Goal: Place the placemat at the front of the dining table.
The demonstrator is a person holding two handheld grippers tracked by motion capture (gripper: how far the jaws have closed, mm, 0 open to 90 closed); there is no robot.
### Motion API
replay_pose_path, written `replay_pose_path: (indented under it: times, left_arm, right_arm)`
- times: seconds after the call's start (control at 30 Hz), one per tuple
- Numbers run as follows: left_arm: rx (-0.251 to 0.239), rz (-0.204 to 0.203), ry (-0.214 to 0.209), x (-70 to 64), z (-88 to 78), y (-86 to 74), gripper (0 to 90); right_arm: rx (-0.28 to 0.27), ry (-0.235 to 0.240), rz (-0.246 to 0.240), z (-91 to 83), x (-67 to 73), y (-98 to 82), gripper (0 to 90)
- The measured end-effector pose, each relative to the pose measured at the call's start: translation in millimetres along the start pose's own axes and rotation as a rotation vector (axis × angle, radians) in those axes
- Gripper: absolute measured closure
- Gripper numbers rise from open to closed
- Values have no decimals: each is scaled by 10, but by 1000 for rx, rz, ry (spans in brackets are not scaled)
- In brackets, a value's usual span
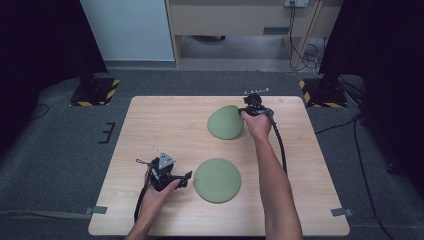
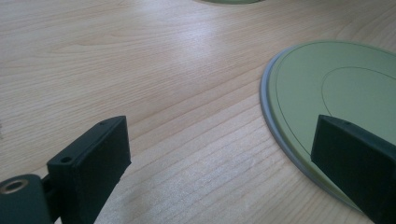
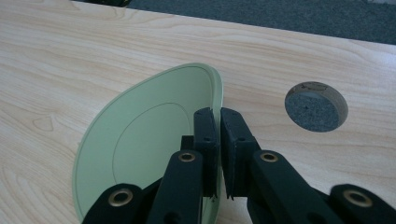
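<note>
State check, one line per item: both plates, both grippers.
far green plate: tilted, one edge lifted off the table, rim clamped
near green plate: flat on the table, untouched
right gripper: shut on the far green plate's rim
left gripper: open, jaws wide, beside the near green plate, one jaw over its edge

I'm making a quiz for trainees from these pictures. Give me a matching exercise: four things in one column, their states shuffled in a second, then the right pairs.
Things
1. far plate
2. near plate
3. left gripper
4. right gripper

States
A. jaws open, nothing between them
B. lying flat on the table
C. tilted up on its edge
D. jaws shut on a plate's rim

Pairs: 1-C, 2-B, 3-A, 4-D
</note>
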State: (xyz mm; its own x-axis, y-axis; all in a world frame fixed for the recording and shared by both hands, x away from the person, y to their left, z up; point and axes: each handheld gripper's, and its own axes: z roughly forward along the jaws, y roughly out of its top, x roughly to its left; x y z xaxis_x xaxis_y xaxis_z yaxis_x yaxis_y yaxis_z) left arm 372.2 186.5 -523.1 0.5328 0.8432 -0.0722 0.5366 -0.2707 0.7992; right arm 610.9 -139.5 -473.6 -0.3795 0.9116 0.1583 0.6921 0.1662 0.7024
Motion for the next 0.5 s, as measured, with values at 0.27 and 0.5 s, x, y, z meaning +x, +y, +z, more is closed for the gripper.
replay_pose_path:
  times: [0.27,0.5]
  left_arm:
    - [10,-3,0,16,12,-10,39]
    - [9,-4,0,26,3,-8,39]
  right_arm:
    - [-48,-27,36,11,-127,-61,637]
    - [-64,-46,32,-117,-141,-79,486]
